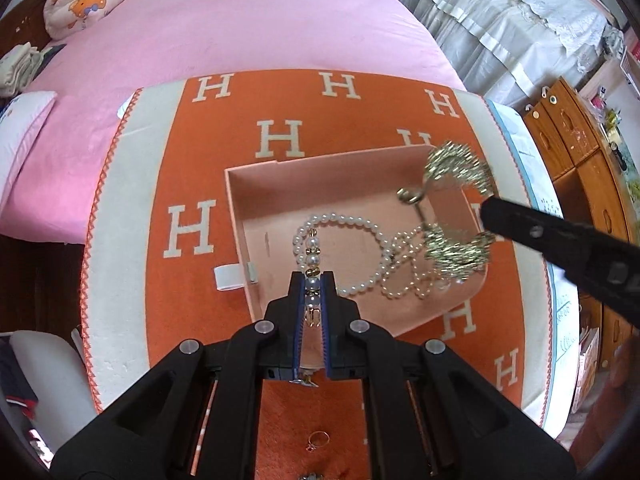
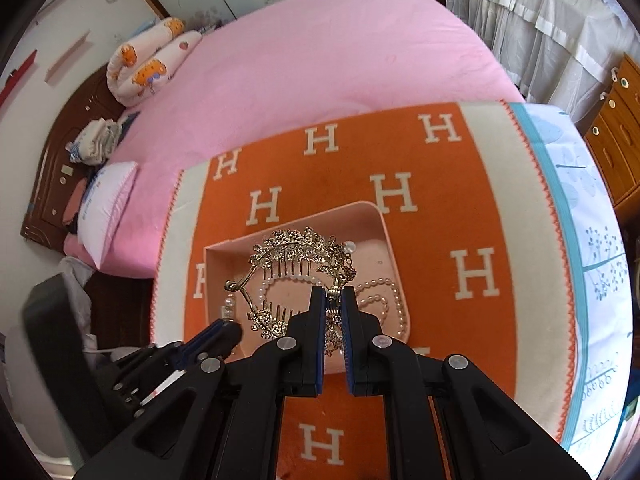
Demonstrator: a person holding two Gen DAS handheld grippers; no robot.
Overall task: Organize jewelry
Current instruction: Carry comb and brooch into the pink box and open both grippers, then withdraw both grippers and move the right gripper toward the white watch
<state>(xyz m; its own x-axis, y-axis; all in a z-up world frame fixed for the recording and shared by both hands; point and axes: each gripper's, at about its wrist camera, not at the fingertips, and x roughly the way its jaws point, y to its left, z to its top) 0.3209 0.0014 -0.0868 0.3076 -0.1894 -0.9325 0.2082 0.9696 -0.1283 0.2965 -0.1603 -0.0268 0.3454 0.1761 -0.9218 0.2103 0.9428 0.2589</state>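
A pink open box [image 1: 248, 184] lies on an orange blanket with white H letters. My left gripper [image 1: 311, 280] is shut on a pearl bracelet [image 1: 340, 220] with gold beads, over the box's near side. A thin pearl strand [image 1: 404, 276] lies in the box. My right gripper [image 2: 333, 294] is shut on a gold ornate hair comb [image 2: 296, 248] and holds it above the box [image 2: 384, 224]. The comb also shows in the left wrist view [image 1: 456, 204], with the right gripper's finger [image 1: 520, 232] beside it. The left gripper shows in the right wrist view [image 2: 224, 330].
A gold ring [image 1: 318, 438] lies on the orange blanket [image 1: 192, 144] below my left gripper. The blanket covers a stand beside a pink bed [image 1: 240, 20] with pillows [image 1: 84, 0]. Wooden cabinets [image 1: 580, 152] stand at the right.
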